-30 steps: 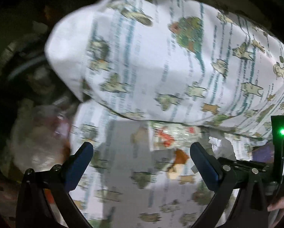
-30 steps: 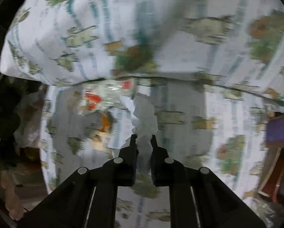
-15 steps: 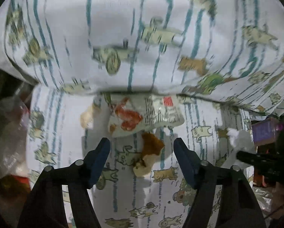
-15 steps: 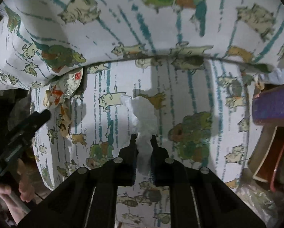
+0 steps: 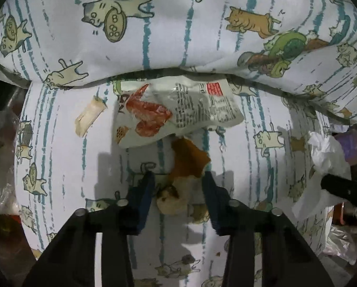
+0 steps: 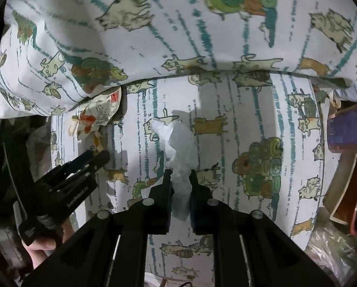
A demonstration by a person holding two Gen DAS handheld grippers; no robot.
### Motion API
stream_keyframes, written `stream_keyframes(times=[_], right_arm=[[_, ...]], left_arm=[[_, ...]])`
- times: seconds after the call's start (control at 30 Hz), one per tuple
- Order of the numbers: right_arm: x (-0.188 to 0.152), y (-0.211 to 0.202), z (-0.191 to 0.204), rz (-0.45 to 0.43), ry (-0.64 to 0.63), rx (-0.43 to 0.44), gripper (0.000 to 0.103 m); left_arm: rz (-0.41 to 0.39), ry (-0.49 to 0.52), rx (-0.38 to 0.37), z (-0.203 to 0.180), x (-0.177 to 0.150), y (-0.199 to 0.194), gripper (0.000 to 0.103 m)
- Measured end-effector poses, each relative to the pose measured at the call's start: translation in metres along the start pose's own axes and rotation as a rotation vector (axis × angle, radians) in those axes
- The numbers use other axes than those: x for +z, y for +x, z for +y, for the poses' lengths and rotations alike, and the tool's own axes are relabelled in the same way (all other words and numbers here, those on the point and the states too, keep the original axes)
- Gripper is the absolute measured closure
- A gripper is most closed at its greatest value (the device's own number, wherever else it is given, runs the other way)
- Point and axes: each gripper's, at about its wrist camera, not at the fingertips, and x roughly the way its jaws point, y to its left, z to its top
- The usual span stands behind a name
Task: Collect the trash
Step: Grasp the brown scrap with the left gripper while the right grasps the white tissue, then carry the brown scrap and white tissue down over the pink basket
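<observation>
On the sheet (image 5: pixel 66 167) the wrapper (image 5: pixel 178 112) lies with its far edge tucked under the pillow (image 5: pixel 178 31), which spans the far side. Left of the wrapper, apart from it, lies a scrap (image 5: pixel 90 114). Just nearer than the wrapper lies a food piece (image 5: pixel 181 179), its far end under the wrapper's near edge, its near end between the jaws of the left gripper (image 5: pixel 178 191), which are closing. To the right, the tissue (image 6: pixel 181 153) sits between the pads of the right gripper (image 6: pixel 181 186), above the sheet. In the right wrist view the left gripper stands left of the tissue, near the wrapper; a box (image 6: pixel 348 129) lies at the sheet's right edge.
</observation>
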Motion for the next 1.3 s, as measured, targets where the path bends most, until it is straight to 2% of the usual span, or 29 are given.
stream_keyframes(times=[0.13, 0.23, 0.37, 0.53, 0.67, 0.73, 0.83, 1.0, 1.17, 1.3], right_arm=[[0.002, 0.006, 0.001, 0.005, 0.015, -0.027, 0.091], [0.004, 0.008, -0.004, 0.003, 0.027, -0.023, 0.091], [0.001, 0.006, 0.011, -0.024, -0.073, -0.028, 0.091], [-0.009, -0.014, 0.041, -0.139, -0.143, 0.01, 0.091], [-0.015, -0.028, 0.061, -0.249, -0.177, 0.007, 0.091], [-0.018, -0.031, 0.073, -0.275, -0.211, 0.012, 0.091], [-0.025, -0.034, 0.086, -0.312, -0.237, 0.021, 0.091], [-0.033, -0.043, 0.083, -0.365, -0.224, 0.007, 0.091], [-0.042, -0.051, 0.077, -0.402, -0.234, 0.017, 0.091], [-0.054, -0.065, 0.083, -0.44, -0.281, 0.024, 0.091]], left_arm=[[0.0, -0.05, -0.063, 0.0, 0.001, -0.006, 0.073], [-0.045, -0.023, -0.059, -0.006, 0.001, -0.024, 0.073], [-0.111, -0.042, -0.06, -0.008, -0.005, -0.054, 0.076], [-0.232, -0.013, 0.01, -0.018, -0.019, -0.082, 0.076], [-0.338, 0.007, 0.008, -0.021, -0.026, -0.114, 0.076], [-0.409, 0.019, 0.031, -0.02, -0.029, -0.131, 0.076], [-0.472, -0.008, 0.025, -0.011, -0.031, -0.147, 0.076], [-0.52, -0.09, 0.051, 0.013, -0.038, -0.165, 0.076], [-0.568, -0.1, 0.077, 0.028, -0.05, -0.185, 0.076], [-0.64, -0.098, 0.093, 0.034, -0.06, -0.212, 0.076]])
